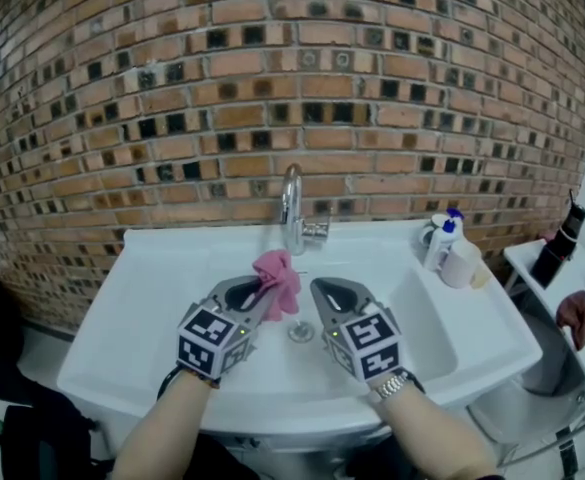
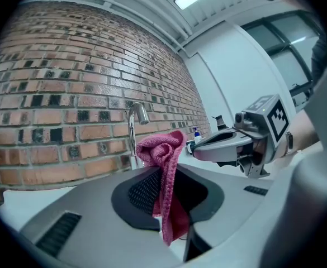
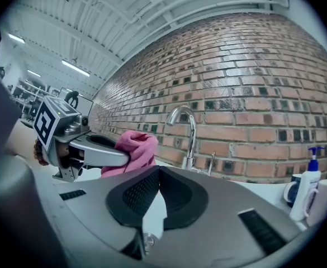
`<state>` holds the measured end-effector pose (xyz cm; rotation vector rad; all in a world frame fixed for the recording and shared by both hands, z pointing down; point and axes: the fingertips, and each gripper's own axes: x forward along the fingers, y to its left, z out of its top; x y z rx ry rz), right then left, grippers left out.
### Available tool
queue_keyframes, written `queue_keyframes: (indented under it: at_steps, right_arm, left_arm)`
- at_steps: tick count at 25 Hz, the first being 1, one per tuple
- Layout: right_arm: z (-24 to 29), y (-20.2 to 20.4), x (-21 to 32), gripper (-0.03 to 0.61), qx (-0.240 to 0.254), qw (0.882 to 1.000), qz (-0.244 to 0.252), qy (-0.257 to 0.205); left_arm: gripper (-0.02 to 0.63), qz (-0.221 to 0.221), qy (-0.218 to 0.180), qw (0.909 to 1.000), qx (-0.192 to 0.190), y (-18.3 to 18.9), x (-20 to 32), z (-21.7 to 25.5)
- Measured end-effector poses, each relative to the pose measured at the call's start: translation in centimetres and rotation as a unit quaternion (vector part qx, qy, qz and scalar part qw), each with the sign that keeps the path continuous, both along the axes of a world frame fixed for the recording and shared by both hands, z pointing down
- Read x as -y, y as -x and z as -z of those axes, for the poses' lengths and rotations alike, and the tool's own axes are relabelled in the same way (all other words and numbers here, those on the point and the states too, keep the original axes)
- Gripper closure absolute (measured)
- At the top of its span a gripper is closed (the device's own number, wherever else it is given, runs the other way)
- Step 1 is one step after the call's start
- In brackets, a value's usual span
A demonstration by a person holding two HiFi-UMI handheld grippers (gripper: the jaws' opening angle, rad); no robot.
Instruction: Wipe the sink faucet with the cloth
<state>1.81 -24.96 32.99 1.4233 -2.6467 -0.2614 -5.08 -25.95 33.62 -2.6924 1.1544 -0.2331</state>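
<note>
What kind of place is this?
Probably a wash corner, maybe in a workshop or big hall rather than a home bathroom. There is a white sink with a shiny faucet, a pump bottle beside it, and a bare brick wall behind.

Our left gripper (image 2: 164, 177) pinches a pink knitted cloth (image 2: 162, 149) between its black textured pads (image 2: 143, 191). The cloth bunches above the jaws and hangs down beneath them. Straight ahead, just beyond the cloth, we see a curved chrome faucet (image 2: 132, 128) against a red brick wall (image 2: 62, 88). Off to the right hovers our grey right gripper (image 2: 199, 149).
</note>
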Motion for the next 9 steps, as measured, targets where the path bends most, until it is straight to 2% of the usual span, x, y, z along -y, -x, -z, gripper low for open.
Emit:
queue_keyframes:
  at_steps: [9]
  right_arm:
    - [-0.4, 0.02, -0.1, 0.566, -0.008, 1.0, -0.001, 0.001]
  left_arm:
    - [0.541, 0.003, -0.012, 0.9999, 0.004, 0.06, 0.08, 0.03]
